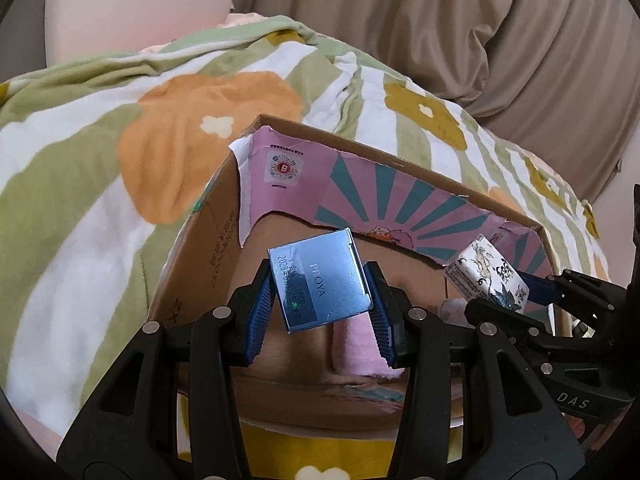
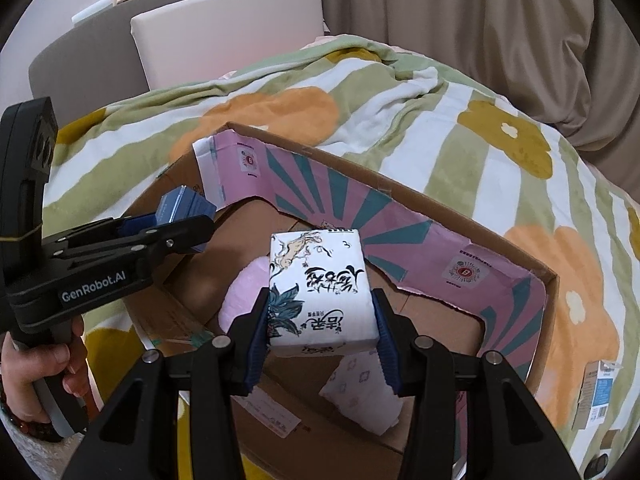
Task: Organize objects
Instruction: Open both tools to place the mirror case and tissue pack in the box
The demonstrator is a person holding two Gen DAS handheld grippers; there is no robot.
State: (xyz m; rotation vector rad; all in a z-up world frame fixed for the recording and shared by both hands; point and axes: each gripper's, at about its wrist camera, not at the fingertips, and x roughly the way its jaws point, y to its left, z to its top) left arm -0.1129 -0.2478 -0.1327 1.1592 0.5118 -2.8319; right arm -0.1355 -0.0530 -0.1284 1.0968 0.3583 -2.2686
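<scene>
Left gripper [image 1: 322, 300] fingers clamp the blue box [image 1: 320, 278]; right gripper [image 2: 322, 330] fingers clamp the tissue pack [image 2: 320, 292]. Both hang over the cardboard box [image 2: 400, 192], unreleased; two soft packets already lie inside.

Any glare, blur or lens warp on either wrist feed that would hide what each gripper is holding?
Left wrist: soft glare on the blue box held by the left gripper, but PROYA stays readable; fisheye bends the cardboard box rim and darkens the corners. Right wrist: the tissue pack in the right gripper is sharp and evenly lit, same edge warp.
</scene>
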